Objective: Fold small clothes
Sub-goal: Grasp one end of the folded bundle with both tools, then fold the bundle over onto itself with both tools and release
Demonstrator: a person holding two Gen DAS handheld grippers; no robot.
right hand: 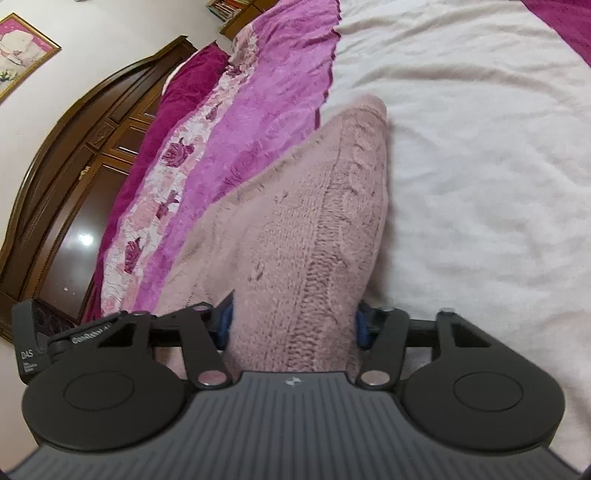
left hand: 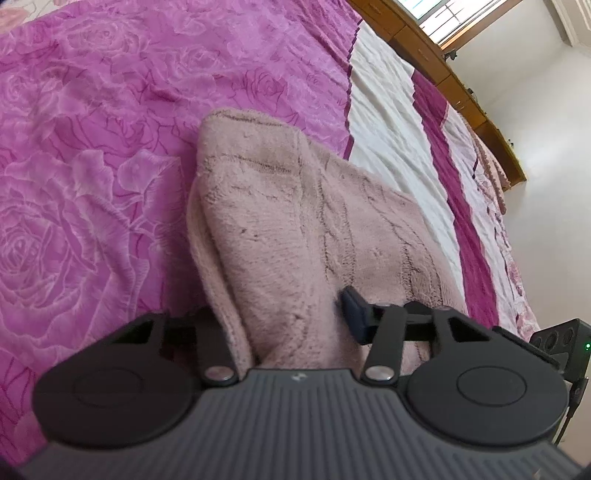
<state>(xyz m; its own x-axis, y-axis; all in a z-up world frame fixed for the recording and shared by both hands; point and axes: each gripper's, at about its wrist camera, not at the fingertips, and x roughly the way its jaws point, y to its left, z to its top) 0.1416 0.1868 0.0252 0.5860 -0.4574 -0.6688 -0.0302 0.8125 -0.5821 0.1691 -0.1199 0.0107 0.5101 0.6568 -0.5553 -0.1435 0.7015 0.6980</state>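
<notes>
Garment: pink knitted garment [left hand: 295, 221] is held lifted over the bed cover [left hand: 92, 166], pinched at two points and hanging between them.
Left gripper: left gripper [left hand: 295, 314] is closed on a bunched fold of the knit; one dark fingertip [left hand: 354, 314] is pressed into the fabric, the other is hidden behind the cloth.
Right gripper: right gripper [right hand: 293, 321] is clamped on a thick band of the same knit, with blue pads [right hand: 360, 325] seen squeezing both sides.
Step in hand: judged to be a fold carried over; both pinches should be kept level and the fabric kept taut, so that the edge is laid down straight, without twist.
Care: the knit looks soft and stretchy; it is likely to sag or slip if the grippers are drawn too far apart.
Left view only: window [left hand: 454, 14] and wooden ledge [left hand: 424, 51] beyond the bed.
Right view only: carved headboard [right hand: 74, 166], framed picture [right hand: 22, 51], white sheet [right hand: 480, 147] beneath the garment's tip.
</notes>
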